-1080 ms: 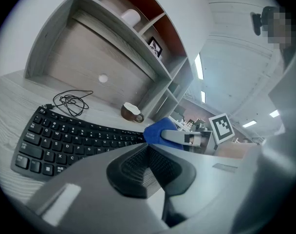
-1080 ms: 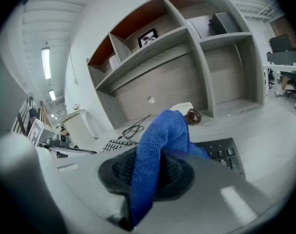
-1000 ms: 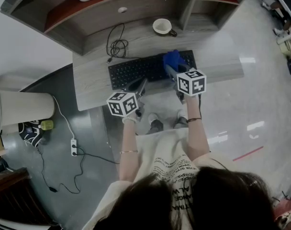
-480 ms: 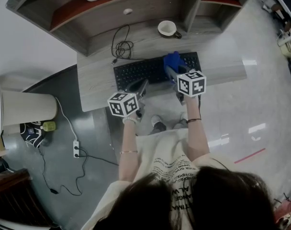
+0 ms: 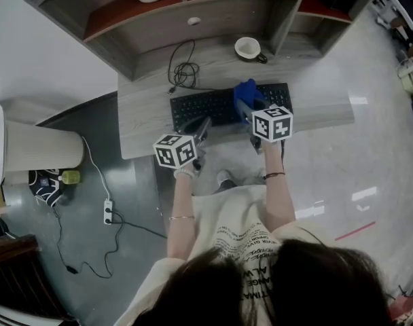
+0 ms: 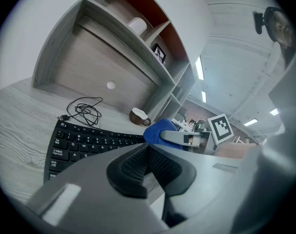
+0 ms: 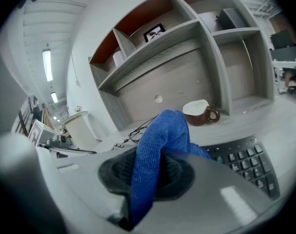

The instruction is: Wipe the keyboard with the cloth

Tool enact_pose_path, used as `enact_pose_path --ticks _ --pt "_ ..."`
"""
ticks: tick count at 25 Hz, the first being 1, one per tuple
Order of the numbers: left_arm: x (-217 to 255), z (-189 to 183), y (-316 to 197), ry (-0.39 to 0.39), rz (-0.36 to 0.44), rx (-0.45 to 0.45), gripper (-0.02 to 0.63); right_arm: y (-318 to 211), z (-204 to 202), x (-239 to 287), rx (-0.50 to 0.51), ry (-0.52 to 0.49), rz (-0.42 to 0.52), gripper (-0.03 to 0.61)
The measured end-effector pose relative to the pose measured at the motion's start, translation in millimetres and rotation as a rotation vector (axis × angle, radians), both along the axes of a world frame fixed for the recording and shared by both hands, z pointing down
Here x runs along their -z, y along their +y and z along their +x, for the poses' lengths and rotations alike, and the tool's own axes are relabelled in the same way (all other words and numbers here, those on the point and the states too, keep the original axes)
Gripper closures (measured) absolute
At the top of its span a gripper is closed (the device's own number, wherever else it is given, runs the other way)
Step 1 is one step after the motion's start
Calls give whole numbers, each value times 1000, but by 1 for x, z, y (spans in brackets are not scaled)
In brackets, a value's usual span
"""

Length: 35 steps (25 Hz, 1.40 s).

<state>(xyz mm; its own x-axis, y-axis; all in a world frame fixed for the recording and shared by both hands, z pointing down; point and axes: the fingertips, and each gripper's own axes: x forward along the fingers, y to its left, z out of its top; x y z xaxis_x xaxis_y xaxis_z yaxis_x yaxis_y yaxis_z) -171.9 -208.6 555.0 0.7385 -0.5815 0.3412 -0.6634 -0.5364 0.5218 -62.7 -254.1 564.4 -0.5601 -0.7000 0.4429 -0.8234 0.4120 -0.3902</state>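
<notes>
Little can be read. The keyboard (image 6: 84, 140) has white legends on its black keys; in the left gripper view Q and W near its left end can just be made out, and the rest are too small. The shirt (image 5: 244, 250) carries lines of black capitals, too small and creased to read. The left cube (image 5: 174, 150) and the right cube (image 5: 272, 123) show black-and-white square markers, without letters or numbers.
</notes>
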Motion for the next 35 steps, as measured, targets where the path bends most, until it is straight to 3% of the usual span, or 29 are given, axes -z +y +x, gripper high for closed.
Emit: enact_pose_path --ticks 11,35 --pt "4 -18 -5 3 9 50 615 -1 -27 -1 64 -7 -4 520" --pt "9 -38 -18 -6 -6 249 615 -11 -87 -1 334 -54 -44 520"
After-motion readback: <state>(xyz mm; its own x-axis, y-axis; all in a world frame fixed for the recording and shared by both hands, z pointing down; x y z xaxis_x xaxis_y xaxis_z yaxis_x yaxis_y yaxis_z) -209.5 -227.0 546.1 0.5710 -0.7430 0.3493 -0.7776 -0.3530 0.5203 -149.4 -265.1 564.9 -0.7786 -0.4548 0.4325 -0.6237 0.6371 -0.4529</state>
